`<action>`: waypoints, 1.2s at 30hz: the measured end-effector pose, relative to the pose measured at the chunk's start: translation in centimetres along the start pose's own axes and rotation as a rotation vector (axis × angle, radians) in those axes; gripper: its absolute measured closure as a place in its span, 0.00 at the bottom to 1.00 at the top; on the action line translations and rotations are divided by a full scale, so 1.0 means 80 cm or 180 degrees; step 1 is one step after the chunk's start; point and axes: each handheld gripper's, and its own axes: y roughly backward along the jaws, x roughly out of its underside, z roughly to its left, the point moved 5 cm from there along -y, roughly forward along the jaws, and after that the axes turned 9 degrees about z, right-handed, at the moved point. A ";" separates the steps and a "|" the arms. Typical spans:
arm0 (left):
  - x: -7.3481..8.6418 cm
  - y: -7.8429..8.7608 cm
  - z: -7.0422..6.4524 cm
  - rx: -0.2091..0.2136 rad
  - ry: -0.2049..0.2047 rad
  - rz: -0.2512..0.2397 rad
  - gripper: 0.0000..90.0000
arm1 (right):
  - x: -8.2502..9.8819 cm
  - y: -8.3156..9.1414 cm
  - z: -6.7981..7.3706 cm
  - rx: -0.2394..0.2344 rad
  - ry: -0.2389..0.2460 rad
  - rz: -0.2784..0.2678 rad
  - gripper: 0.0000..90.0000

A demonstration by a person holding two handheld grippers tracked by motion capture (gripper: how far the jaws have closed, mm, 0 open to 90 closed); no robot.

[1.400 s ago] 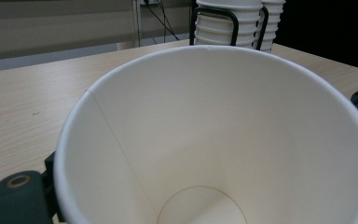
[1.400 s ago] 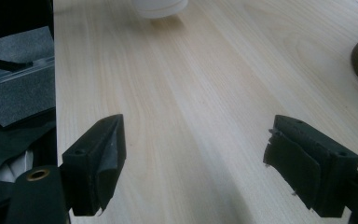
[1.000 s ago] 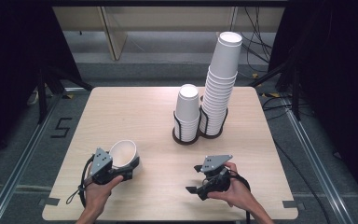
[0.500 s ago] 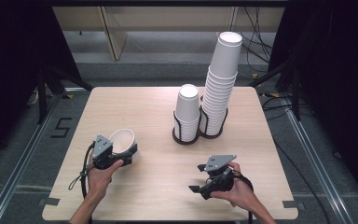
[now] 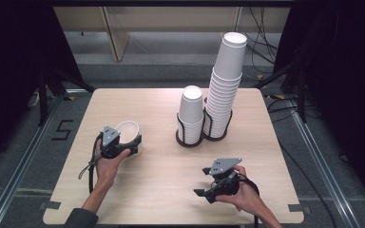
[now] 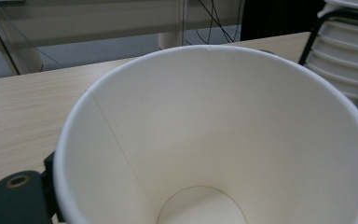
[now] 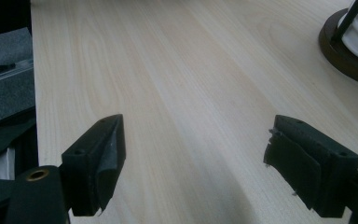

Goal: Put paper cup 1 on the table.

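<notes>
Now holding a single white paper cup [image 5: 127, 131] in the left gripper [image 5: 132, 145], low over the left part of the table [image 5: 161, 190]. Right gripper [image 5: 200, 182] wide open, empty. Better to carry gently toward the short stack [image 5: 191, 114], without crushing the rim.

Lit evenly from above; table [image 5: 161, 190] bright, surroundings nearly black. Soft, short shadows under the cup stacks [image 5: 223, 90]. No hard glare. High view mildly soft, slightly bowed at edges. Cup [image 6: 214, 140] close to lens, wall smooth, background blurred. Jaws in right gripper view out of focus, wood grain sharper beyond.
</notes>
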 end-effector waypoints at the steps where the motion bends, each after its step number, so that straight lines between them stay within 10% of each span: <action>1: -0.003 -0.003 0.002 -0.0039 -0.0025 0.0002 0.14 | 0.000 0.000 0.000 0.0005 0.0008 -0.0001 0.22; 36: -0.027 -0.089 0.041 -0.0441 0.0092 0.0060 0.12 | 0.006 -0.002 -0.002 -0.0009 0.0000 0.0029 0.22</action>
